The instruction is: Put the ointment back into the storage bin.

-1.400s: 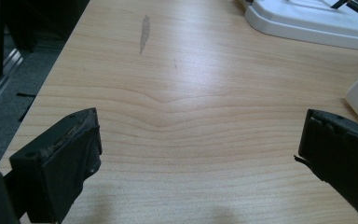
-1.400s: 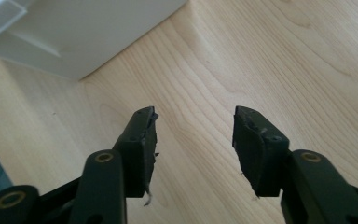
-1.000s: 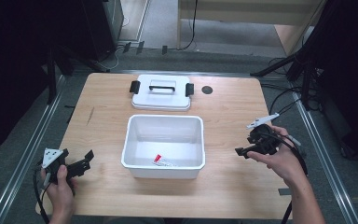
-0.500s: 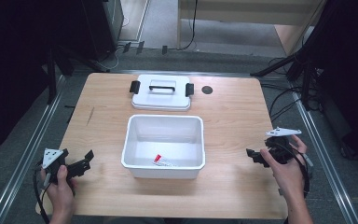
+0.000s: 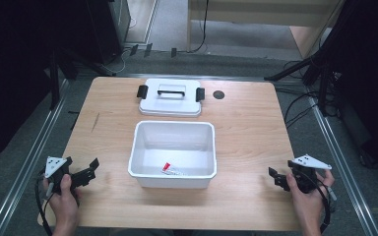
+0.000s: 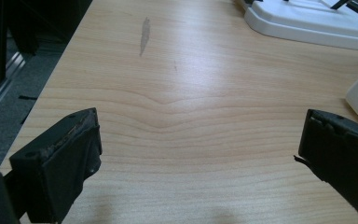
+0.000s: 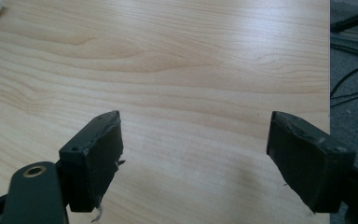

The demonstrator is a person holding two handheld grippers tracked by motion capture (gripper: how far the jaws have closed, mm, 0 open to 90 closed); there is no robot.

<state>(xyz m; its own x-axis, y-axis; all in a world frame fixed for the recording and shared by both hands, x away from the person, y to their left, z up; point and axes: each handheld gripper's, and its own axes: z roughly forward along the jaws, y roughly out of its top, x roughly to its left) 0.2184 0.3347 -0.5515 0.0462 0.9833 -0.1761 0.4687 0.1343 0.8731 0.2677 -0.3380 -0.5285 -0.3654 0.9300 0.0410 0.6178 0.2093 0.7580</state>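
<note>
Both grippers held wide and empty at the near corners, the open tub left free between them.

In the high view, the open white rectangular plastic tub (image 5: 173,153) is seen at the middle of the pale wooden table (image 5: 246,123), a small red-and-white packet (image 5: 170,169) lying against its near wall; its white handled lid with black clips (image 5: 171,98) is set flat just behind it, apparently so the opening stays reachable. The left gripper (image 5: 89,168) and the right gripper (image 5: 274,177) are held low, well apart from the tub. In the left gripper view, the left gripper (image 6: 198,154) is shown released, bare wood between its jaws, with the lid's edge (image 6: 307,25) far ahead. In the right gripper view, the right gripper (image 7: 193,149) is likewise spread over bare wood, nothing grasped, near the table's edge.
</note>
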